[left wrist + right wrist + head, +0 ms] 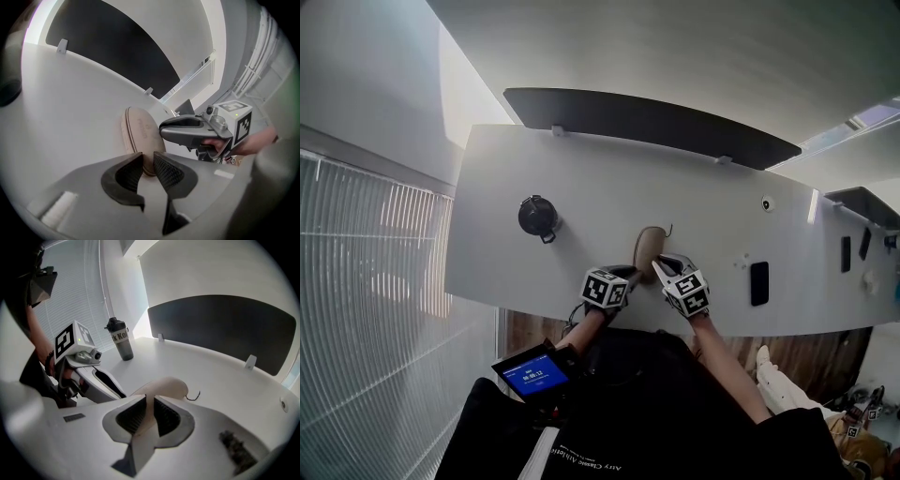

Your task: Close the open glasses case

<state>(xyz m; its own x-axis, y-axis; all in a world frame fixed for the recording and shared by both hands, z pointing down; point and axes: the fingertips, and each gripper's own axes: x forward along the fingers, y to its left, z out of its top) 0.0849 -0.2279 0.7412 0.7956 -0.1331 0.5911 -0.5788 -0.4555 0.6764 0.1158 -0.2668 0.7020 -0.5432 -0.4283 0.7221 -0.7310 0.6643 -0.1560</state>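
Observation:
A beige oval glasses case [649, 251] lies near the front edge of the white desk [581, 187], its lid down on its base. From the left, my left gripper [630, 275] reaches the case's near end [140, 136]; its jaws stand almost together with a thin slit, and nothing is clearly held. My right gripper [661, 267] comes over the near end from the right. In the right gripper view, beige case material [161, 387] fills the narrow gap between its jaws. A thin dark cord [193, 396] trails from the case's far end.
A dark lidded bottle [537, 217] stands to the left on the desk. A black phone-like slab [758, 282] lies to the right. A dark panel [647, 122] runs along the back edge. Window blinds [375, 281] hang at the left.

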